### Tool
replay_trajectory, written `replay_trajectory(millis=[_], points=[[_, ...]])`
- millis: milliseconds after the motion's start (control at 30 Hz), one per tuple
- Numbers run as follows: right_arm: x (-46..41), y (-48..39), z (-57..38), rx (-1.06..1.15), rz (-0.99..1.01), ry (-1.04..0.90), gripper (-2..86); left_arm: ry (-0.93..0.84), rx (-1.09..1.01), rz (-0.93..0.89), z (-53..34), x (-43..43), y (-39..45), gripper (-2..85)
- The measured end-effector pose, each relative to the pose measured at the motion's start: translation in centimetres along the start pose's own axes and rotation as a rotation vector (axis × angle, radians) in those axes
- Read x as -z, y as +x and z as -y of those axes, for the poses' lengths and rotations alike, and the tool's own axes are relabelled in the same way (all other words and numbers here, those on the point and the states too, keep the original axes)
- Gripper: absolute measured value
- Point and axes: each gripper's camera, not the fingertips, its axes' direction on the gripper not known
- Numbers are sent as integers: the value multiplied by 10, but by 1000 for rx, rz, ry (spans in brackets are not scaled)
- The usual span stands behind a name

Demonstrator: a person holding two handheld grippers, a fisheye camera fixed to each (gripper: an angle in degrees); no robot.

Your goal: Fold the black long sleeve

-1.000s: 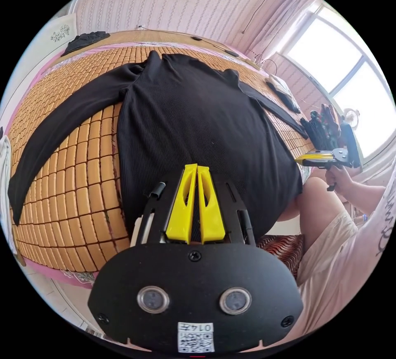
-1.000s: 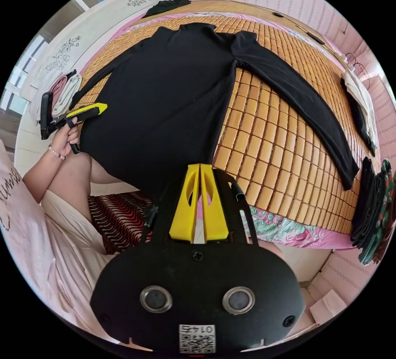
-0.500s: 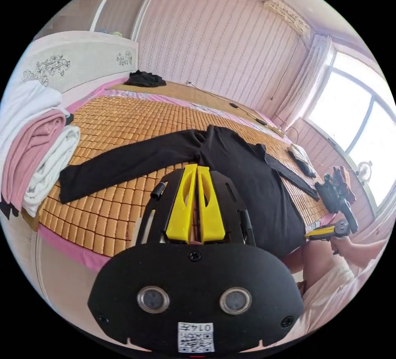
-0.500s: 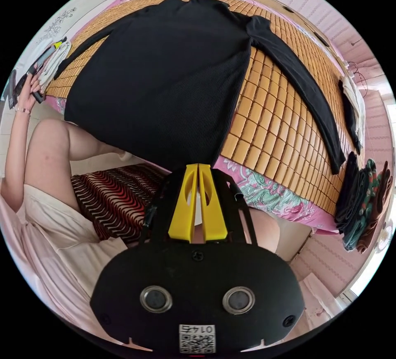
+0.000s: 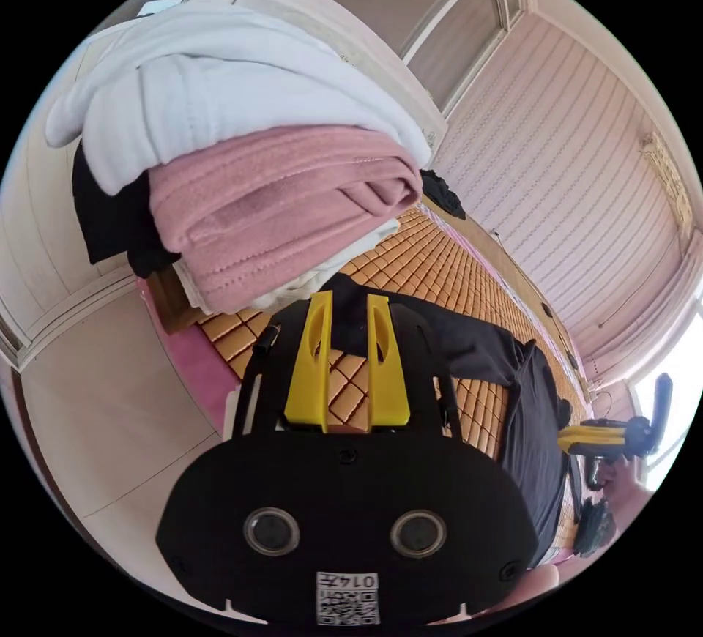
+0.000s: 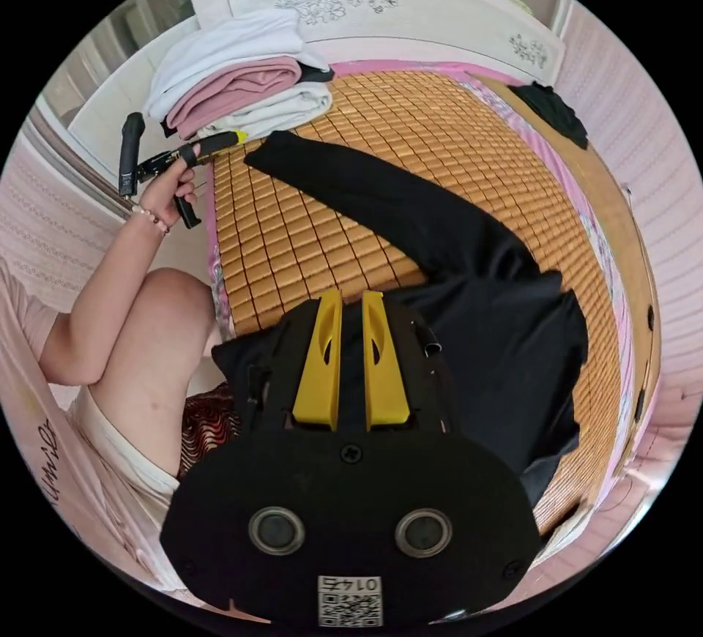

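Note:
The black long sleeve (image 6: 498, 329) lies flat on the woven bed mat (image 6: 307, 241), one sleeve (image 6: 366, 190) stretched toward the mat's corner. My left gripper (image 5: 348, 300) is open, its yellow jaws just short of that sleeve's cuff (image 5: 350, 311), with mat showing between them. The left gripper (image 6: 234, 136) is also seen in a person's hand (image 6: 165, 187) beside the cuff. My right gripper (image 6: 351, 294) is open a little, low over the shirt's body near its hem. The right gripper (image 5: 567, 436) also shows past the shirt's body (image 5: 534, 432).
A stack of folded white and pink linens (image 5: 278, 176) sits at the mat's corner right by the cuff, against the headboard (image 6: 366, 0). Another dark cloth (image 6: 549, 106) lies at the far side of the bed. The person's knee (image 6: 146, 344) is at the bed edge.
Both grippers' jaws have gone from shut to open. The left gripper has travelled along the sleeve to its cuff by the linen stack. The right gripper has come in over the shirt's body.

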Motion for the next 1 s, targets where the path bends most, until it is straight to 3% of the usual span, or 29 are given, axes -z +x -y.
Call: replay_trajectory(millis=[200, 400, 600, 767, 867, 1000], points=[[-46, -41, 132, 215, 15, 17, 58, -40, -6, 11, 1, -20, -7, 87], [-96, -59, 184, 250, -78, -112, 73, -151, -105, 57, 0, -25, 10, 88], [-109, -56, 176, 195, -59, -162, 63, -228, -48, 84, 4, -51, 3, 117], [-100, -54, 158, 173, -78, -142, 1, -213, -64, 120, 0, -56, 10, 56], [-81, -46, 141, 138, -49, -78, -6, -216, -74, 71, -2, -56, 15, 36], [-28, -8, 102, 0, 9, 79, -8, -63, -147, -76, -3, -38, 43, 26]])
